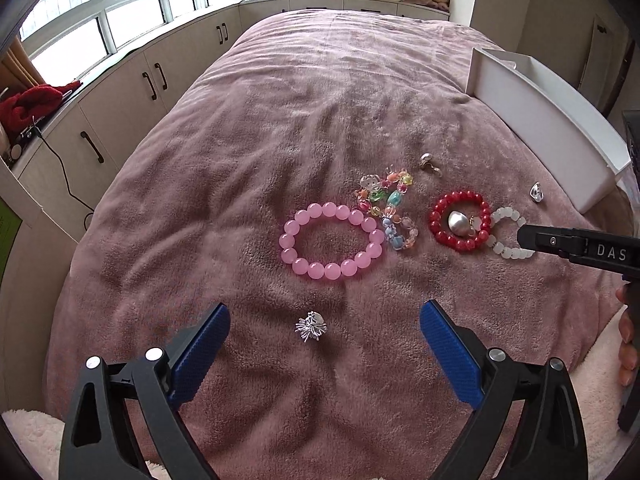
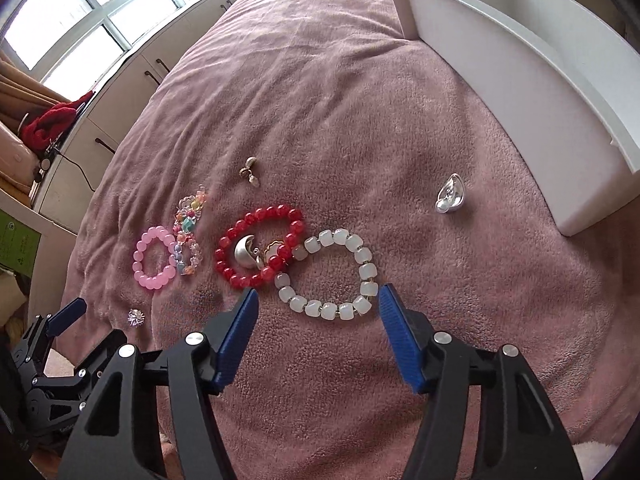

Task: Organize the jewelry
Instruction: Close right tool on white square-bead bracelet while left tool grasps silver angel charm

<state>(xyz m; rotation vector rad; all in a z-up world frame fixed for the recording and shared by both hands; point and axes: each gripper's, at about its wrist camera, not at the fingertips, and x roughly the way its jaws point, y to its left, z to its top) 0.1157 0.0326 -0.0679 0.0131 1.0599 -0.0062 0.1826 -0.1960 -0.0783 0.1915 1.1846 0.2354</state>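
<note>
I have both grippers over the pink blanket [image 1: 320,112], and both sets of jaws are spread wide with nothing between them. My left gripper [image 1: 325,322] hangs over a small spiky silver brooch [image 1: 311,326], which lies between its blue pads, apart from them. Just beyond it lies the pink bracelet [image 1: 331,240], touching a multicoloured bracelet [image 1: 390,204] on its right. My right gripper [image 2: 318,306] sits just short of the white bracelet [image 2: 332,276], its tips flanking the near edge of the loop. That loop touches the red bracelet [image 2: 260,246], which rings a silver crescent charm [image 2: 245,254] and a small gold piece [image 2: 273,247]. A gold earring [image 2: 249,176] lies further off, and a silver shell-shaped piece [image 2: 451,194] rests near the white tray [image 2: 520,92] on the right.
</note>
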